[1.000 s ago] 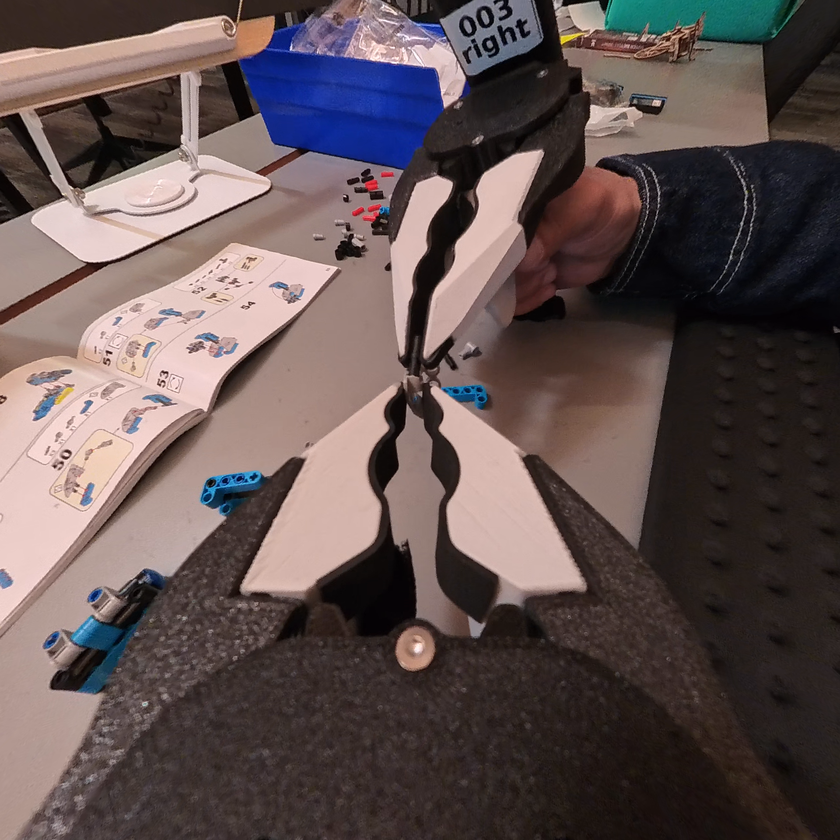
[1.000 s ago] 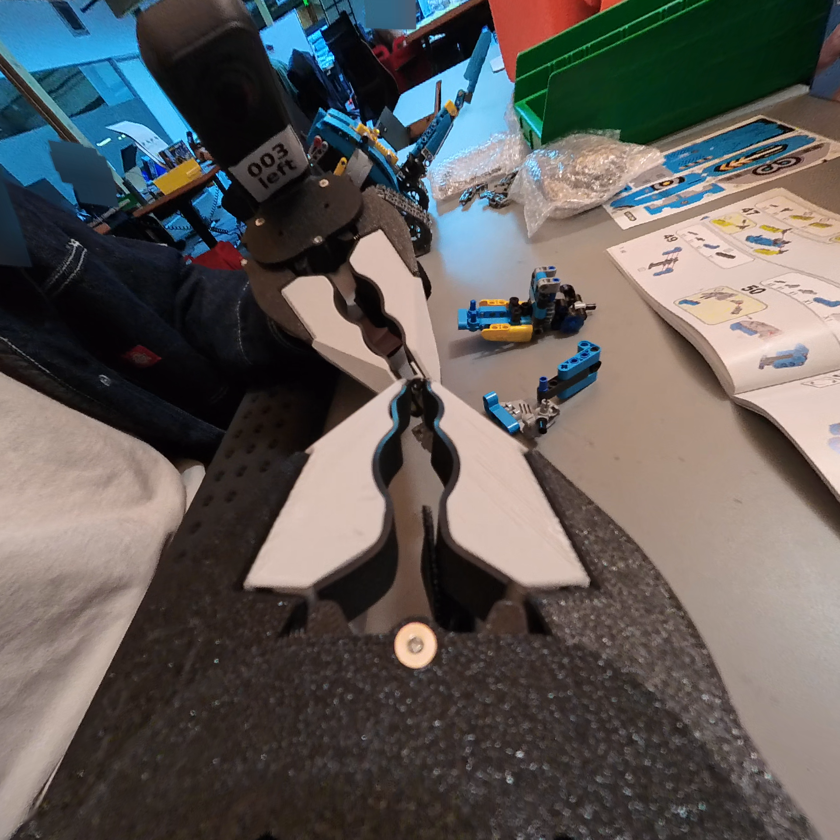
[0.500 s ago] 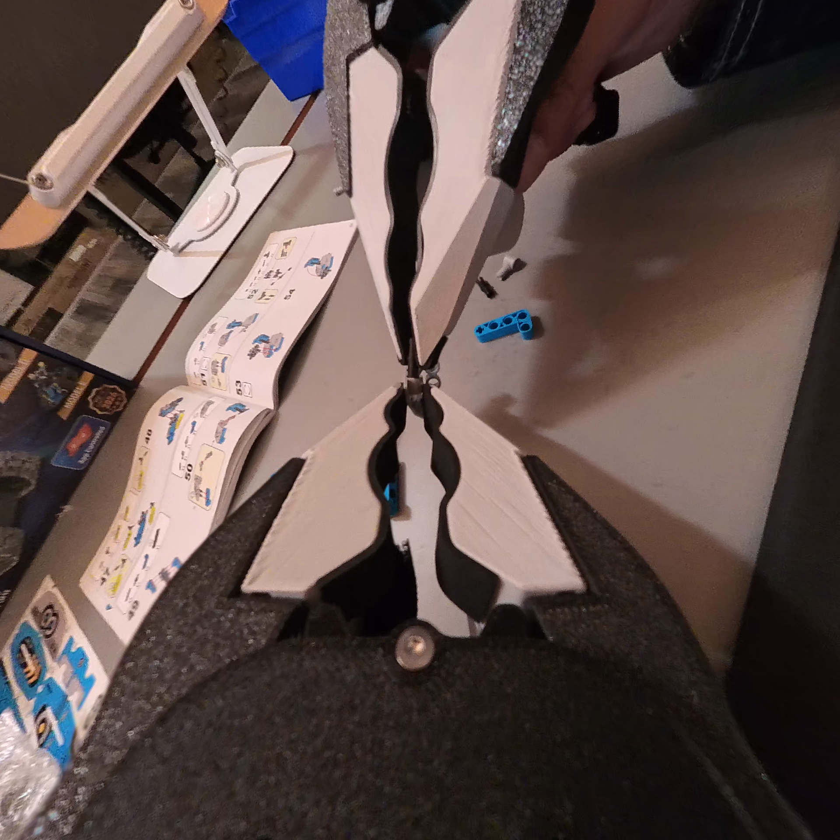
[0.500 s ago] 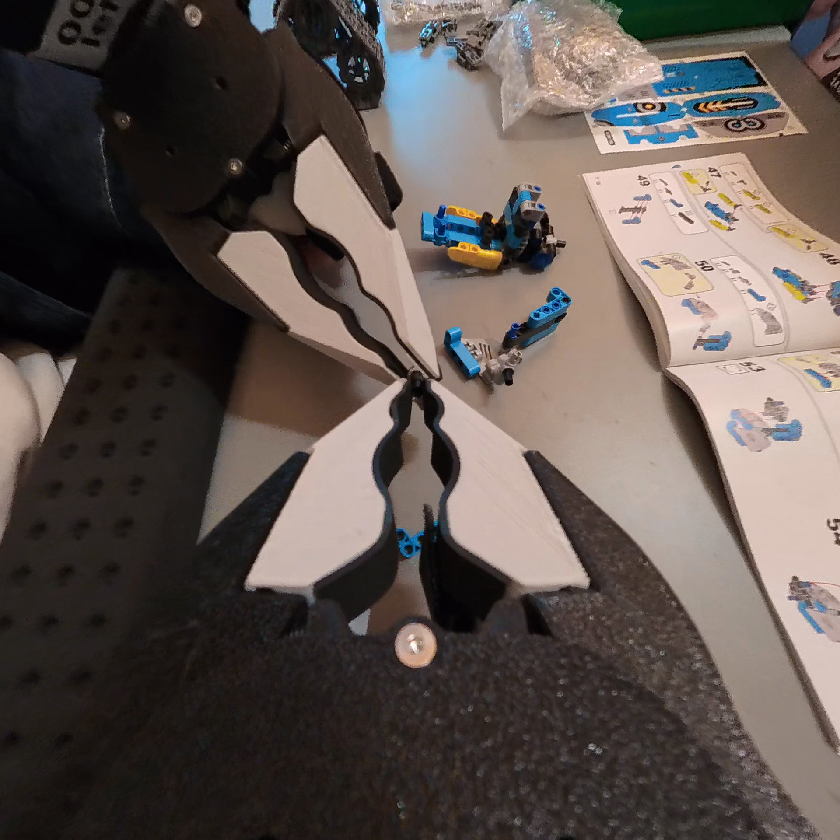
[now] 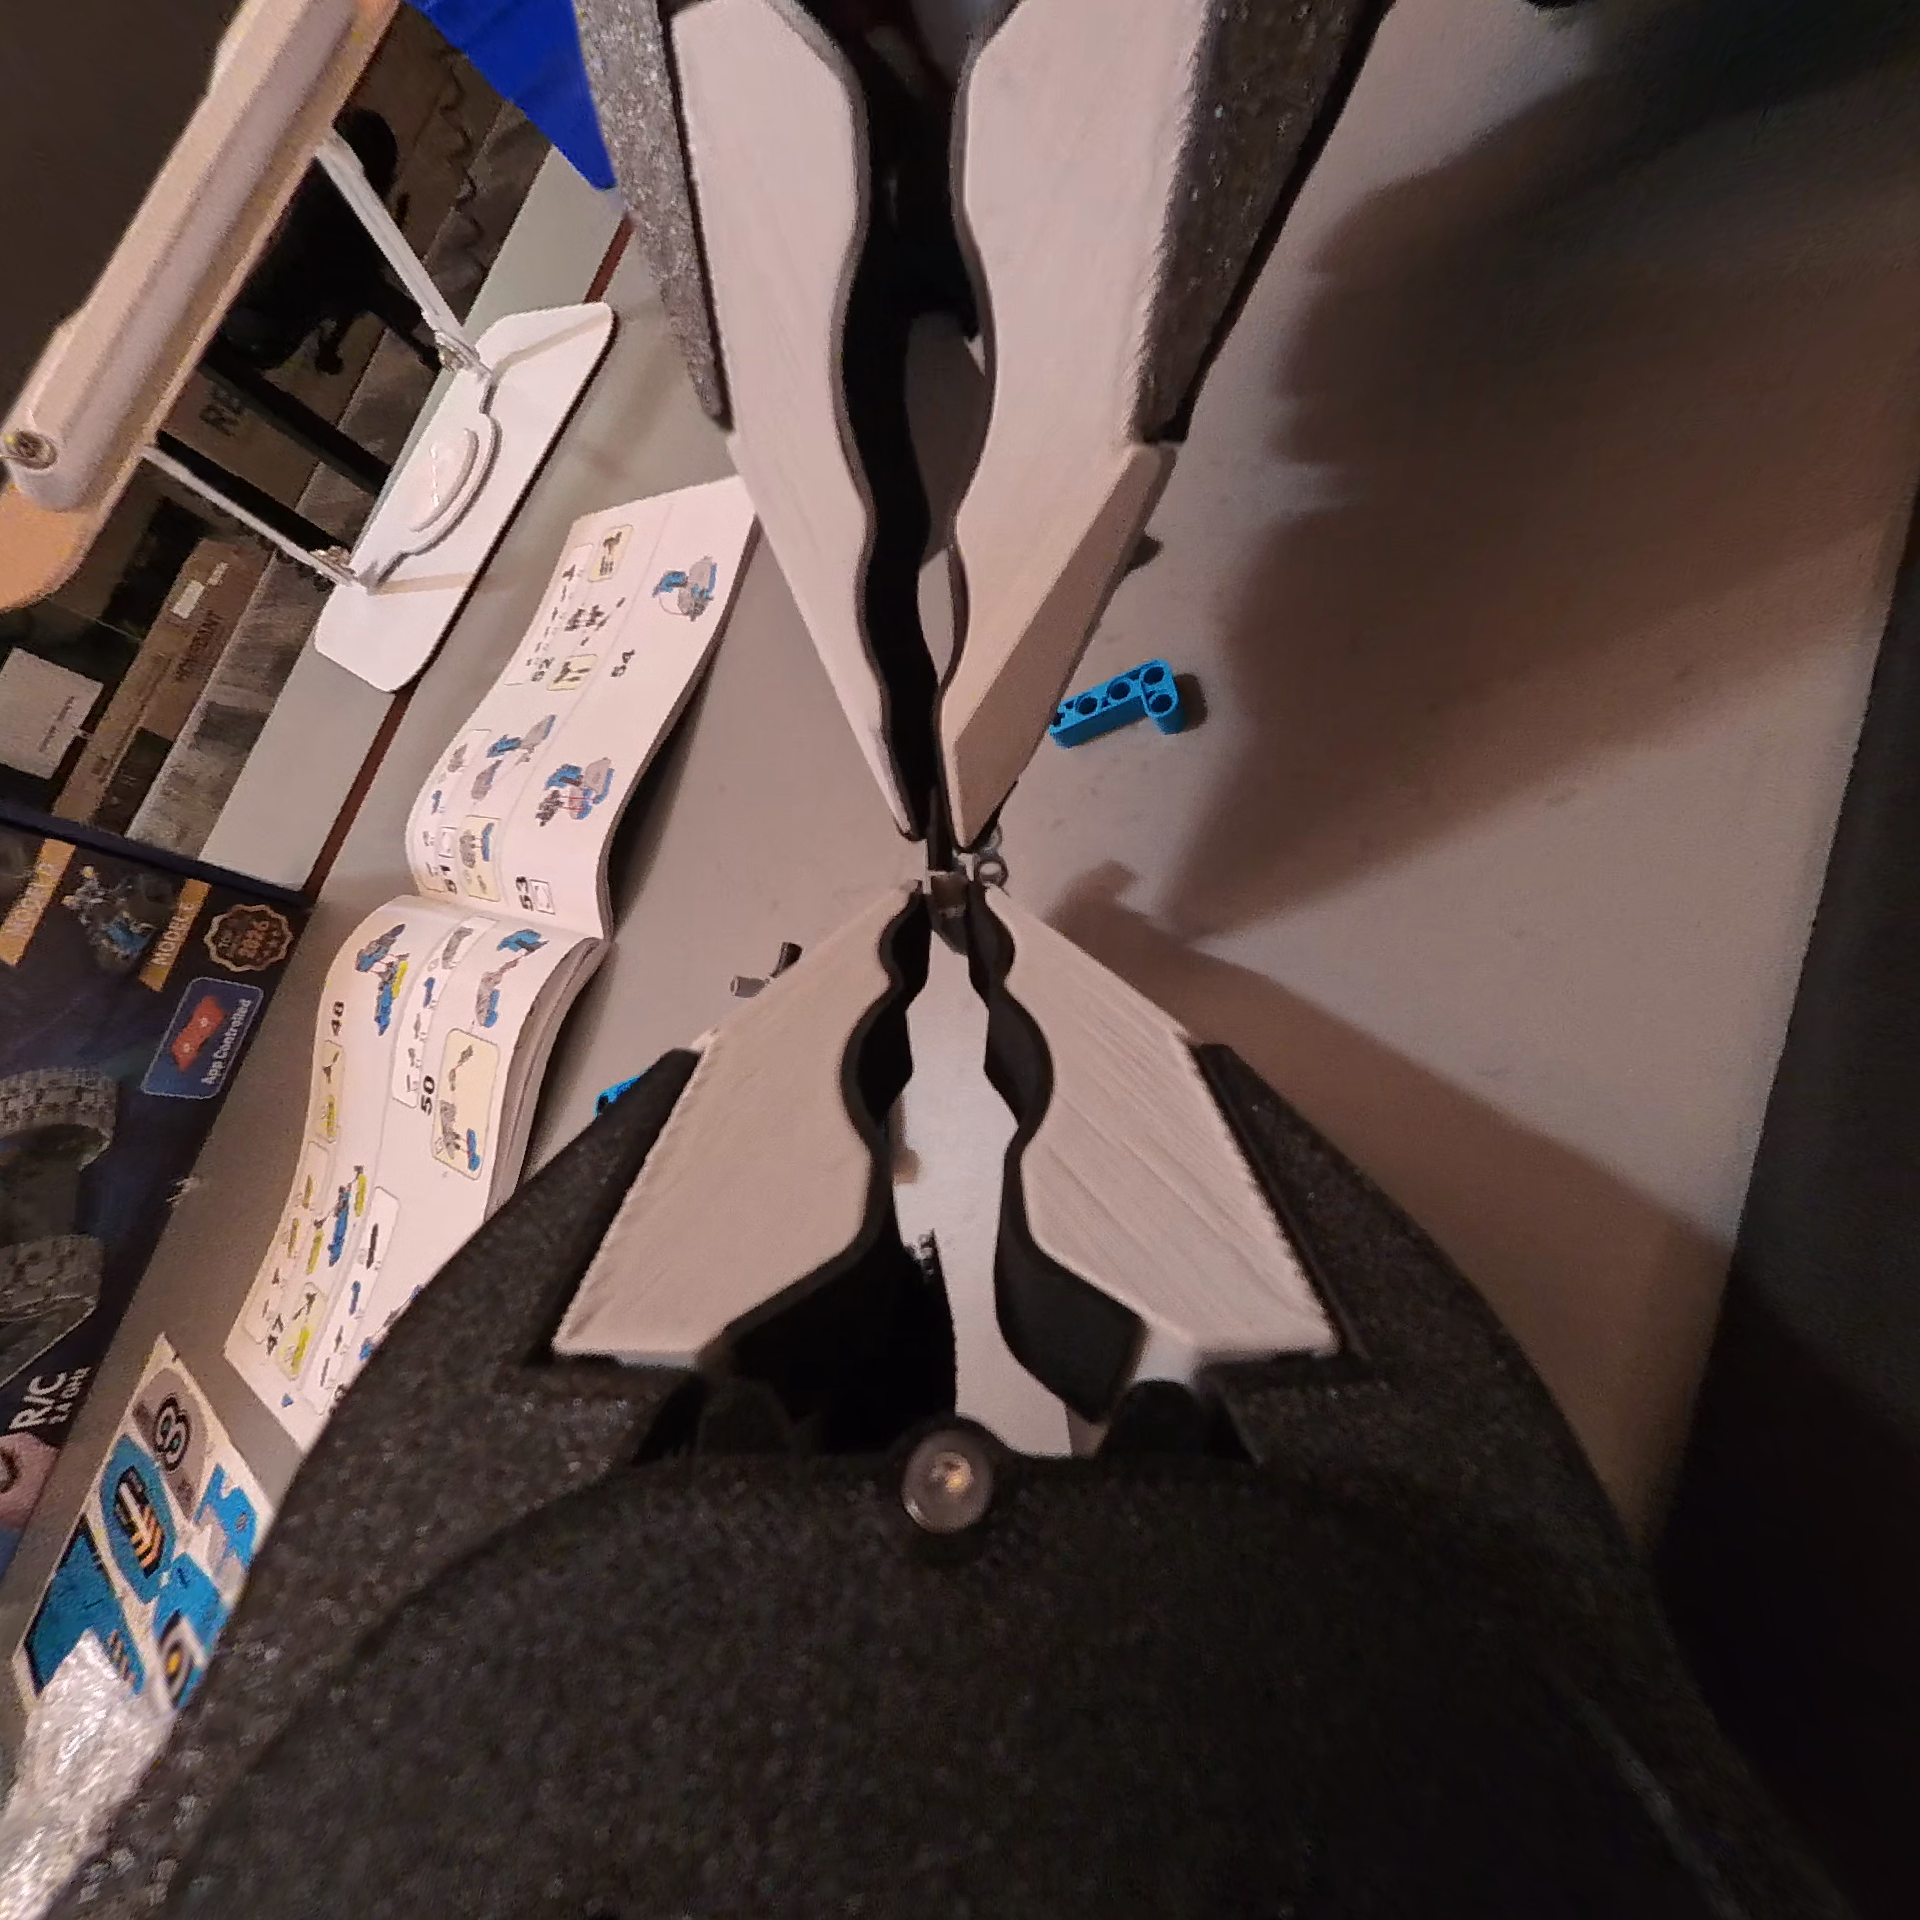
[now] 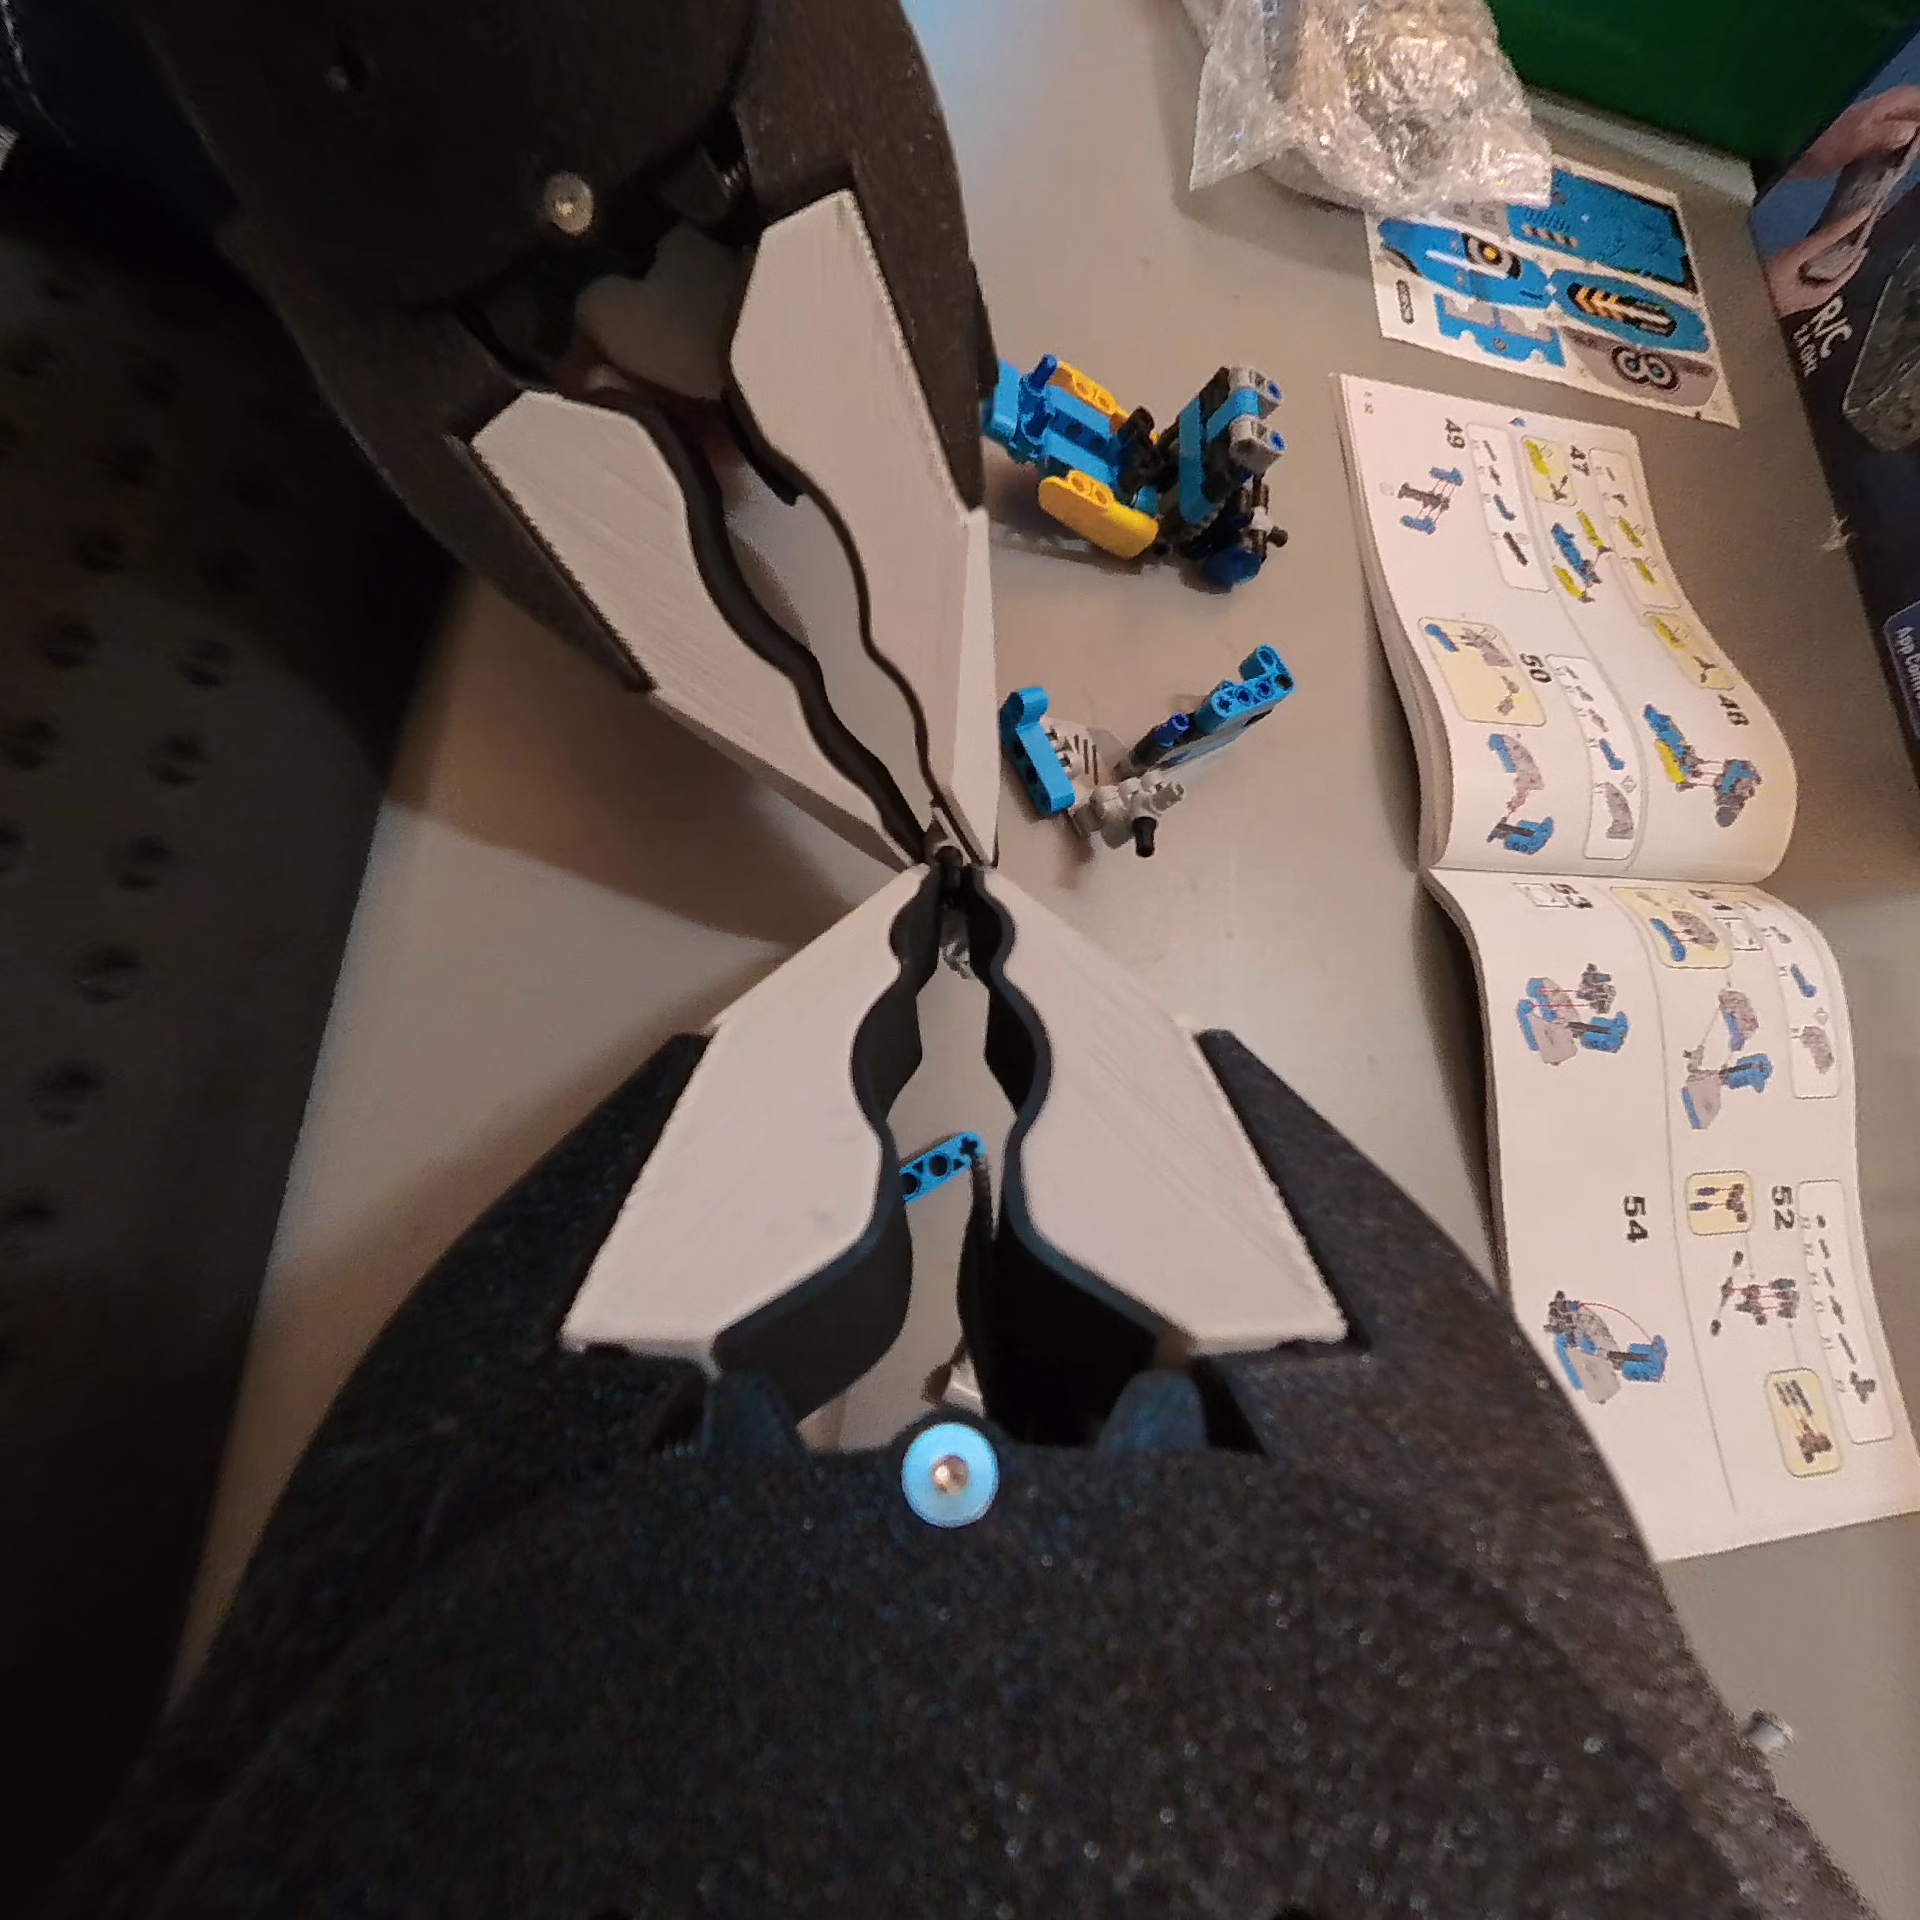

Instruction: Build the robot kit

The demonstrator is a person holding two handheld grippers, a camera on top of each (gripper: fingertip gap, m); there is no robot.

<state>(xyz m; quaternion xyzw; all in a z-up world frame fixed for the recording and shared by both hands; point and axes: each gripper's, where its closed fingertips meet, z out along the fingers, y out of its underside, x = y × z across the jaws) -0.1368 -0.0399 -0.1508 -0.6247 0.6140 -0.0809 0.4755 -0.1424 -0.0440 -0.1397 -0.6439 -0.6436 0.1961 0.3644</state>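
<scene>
You are working over a grey table [image 6: 1247, 1039]. In the right wrist view, an open instruction booklet [image 6: 1621, 935] lies at three o'clock, with a sticker sheet [image 6: 1538, 281] beyond it at one o'clock and a crumpled clear plastic bag [image 6: 1371, 94] at twelve to one. A dark box [image 6: 1860, 416] sits at the two o'clock edge. Near the centre you have a blue and yellow brick assembly [image 6: 1132, 478] and, just nearer, a smaller blue and grey assembly [image 6: 1132, 738]. A dark studded mat [image 6: 156, 727] covers the nine o'clock side. In the left wrist view, a small blue angled beam [image 5: 1122, 707] lies at one o'clock, and a white lamp base [image 5: 468, 488] stands at ten o'clock.
</scene>
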